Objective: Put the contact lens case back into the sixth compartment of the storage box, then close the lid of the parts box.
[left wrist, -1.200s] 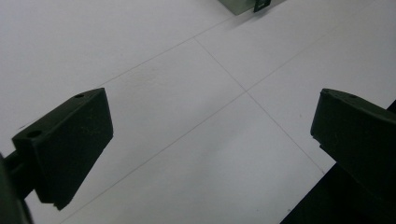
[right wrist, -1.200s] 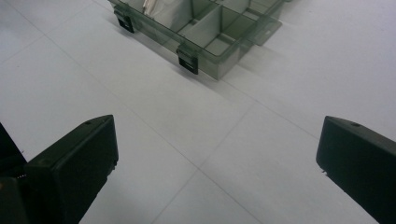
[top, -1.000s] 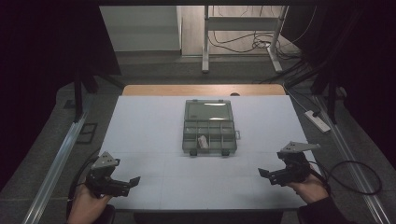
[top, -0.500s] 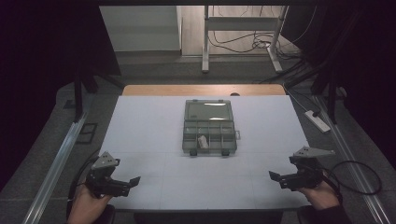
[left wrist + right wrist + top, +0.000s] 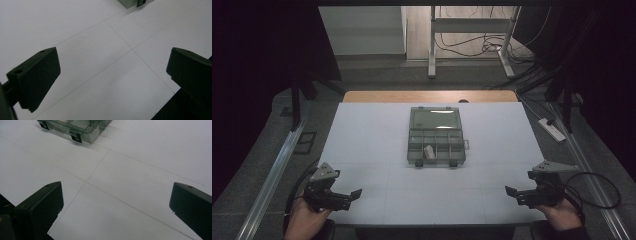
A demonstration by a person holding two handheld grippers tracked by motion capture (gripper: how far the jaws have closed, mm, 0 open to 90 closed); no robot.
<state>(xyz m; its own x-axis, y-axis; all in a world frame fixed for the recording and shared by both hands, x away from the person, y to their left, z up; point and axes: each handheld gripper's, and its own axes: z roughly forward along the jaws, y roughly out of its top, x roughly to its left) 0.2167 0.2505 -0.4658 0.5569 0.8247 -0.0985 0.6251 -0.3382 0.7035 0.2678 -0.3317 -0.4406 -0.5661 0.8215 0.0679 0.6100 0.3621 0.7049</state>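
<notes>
Right gripper point(image 5: 518, 192) drawn back and down to the table's point(image 5: 372, 130) near right corner since a second ago, jaws spread wide, holding nothing. Left gripper point(image 5: 349, 196) unmoved at the near left, likewise agape. Open box point(image 5: 435, 135) mid-table, well apart from both; probably resting between steps.
</notes>
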